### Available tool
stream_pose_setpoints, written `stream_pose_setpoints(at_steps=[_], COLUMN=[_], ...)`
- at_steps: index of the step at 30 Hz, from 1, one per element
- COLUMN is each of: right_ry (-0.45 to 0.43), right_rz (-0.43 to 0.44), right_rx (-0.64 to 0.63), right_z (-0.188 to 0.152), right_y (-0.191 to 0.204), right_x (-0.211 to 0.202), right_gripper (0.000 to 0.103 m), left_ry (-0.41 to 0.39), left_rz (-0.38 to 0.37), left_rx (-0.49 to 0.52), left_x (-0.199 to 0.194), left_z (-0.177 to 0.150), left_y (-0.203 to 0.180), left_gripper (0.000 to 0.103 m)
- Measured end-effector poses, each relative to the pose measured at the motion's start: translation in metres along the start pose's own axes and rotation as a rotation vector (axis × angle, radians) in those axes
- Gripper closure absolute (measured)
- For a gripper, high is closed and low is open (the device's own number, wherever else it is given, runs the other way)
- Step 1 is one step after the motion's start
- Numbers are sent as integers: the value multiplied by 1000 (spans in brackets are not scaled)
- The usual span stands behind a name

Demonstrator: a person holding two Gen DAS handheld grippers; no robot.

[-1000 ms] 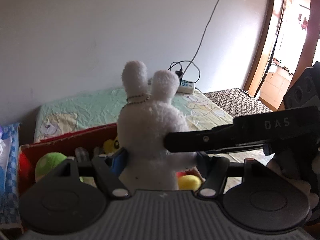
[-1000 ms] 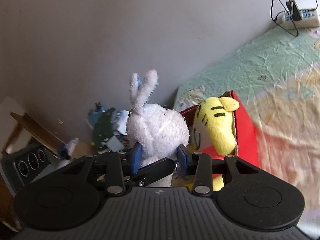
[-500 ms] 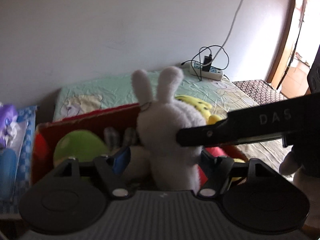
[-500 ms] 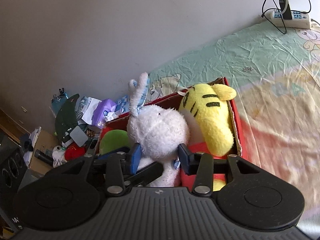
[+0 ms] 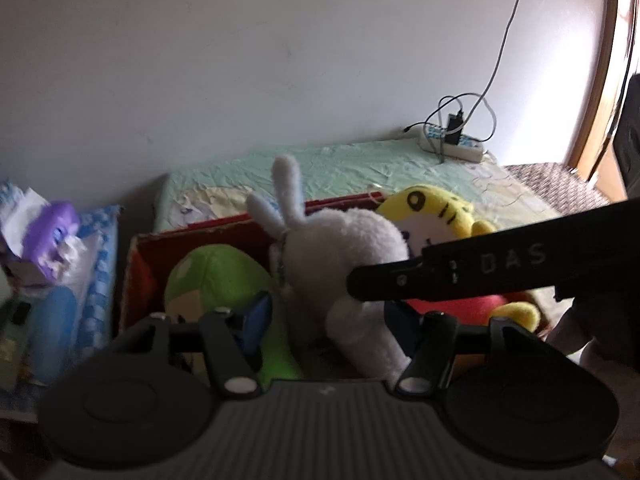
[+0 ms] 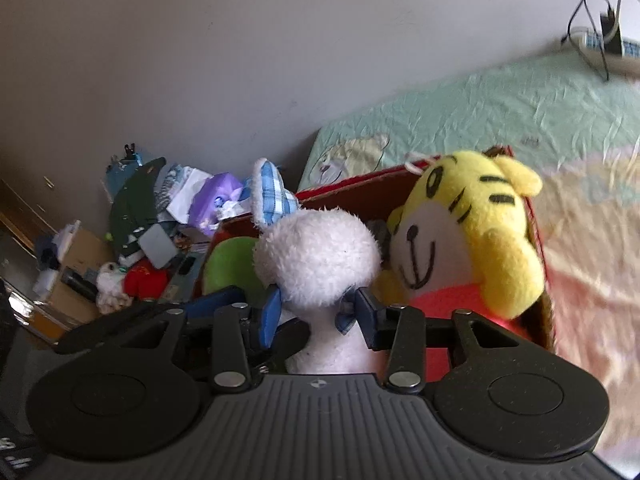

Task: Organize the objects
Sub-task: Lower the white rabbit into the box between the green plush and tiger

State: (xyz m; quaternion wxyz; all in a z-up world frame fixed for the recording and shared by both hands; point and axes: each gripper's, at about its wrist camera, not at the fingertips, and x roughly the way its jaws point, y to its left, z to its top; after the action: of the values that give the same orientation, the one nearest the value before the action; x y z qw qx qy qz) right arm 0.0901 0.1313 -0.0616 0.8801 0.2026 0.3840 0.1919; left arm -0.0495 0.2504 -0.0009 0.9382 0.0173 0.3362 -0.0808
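A white plush rabbit with blue-checked ears hangs over a red cardboard box. My right gripper is shut on the white plush rabbit at its neck. My left gripper is open, its blue pads on either side of the rabbit's lower body without pressing it. The box holds a yellow tiger plush on the right and a green plush on the left. The right gripper's black finger crosses the left wrist view.
The box sits on a bed with a pastel cartoon sheet. A power strip with cables lies at the bed's far edge by the wall. A cluttered pile of bags and boxes lies to the box's left.
The rabbit has come down from above the box into it, between the green plush and the tiger. My left gripper has opened off the rabbit while the right keeps hold.
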Motion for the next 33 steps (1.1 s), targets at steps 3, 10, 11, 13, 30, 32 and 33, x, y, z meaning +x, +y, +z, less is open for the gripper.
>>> stream_pose_setpoints(at_steps=[3,10,11,13,30,32,33], right_ry=[12,5,-3,-17,-156,-163,-165], right_rz=[14,103,101,99,-80,-83,-79], right_rx=[36,88,90,106,32,44,53], right_z=[0,-3,-5,-6,-20,-23,-24], right_y=[-14,-26,-26,-28,-27,-31,-33], right_x=[11,-2,-6,-12,-42,-44,-45], right_gripper=[60,54,54,54,58,58,58], left_ry=[9,16,13,14,63,76,82], left_rz=[-5,5,6,17,160,179,187], left_rx=[4,36,39,49,26,20,17], left_x=[3,5,4,2,1,2,3], left_z=[0,1,2,2,5,4,4], left_y=[1,-7,-7,-9,-21,-22,-21], left_gripper=[37,37,37,37,25,25,25])
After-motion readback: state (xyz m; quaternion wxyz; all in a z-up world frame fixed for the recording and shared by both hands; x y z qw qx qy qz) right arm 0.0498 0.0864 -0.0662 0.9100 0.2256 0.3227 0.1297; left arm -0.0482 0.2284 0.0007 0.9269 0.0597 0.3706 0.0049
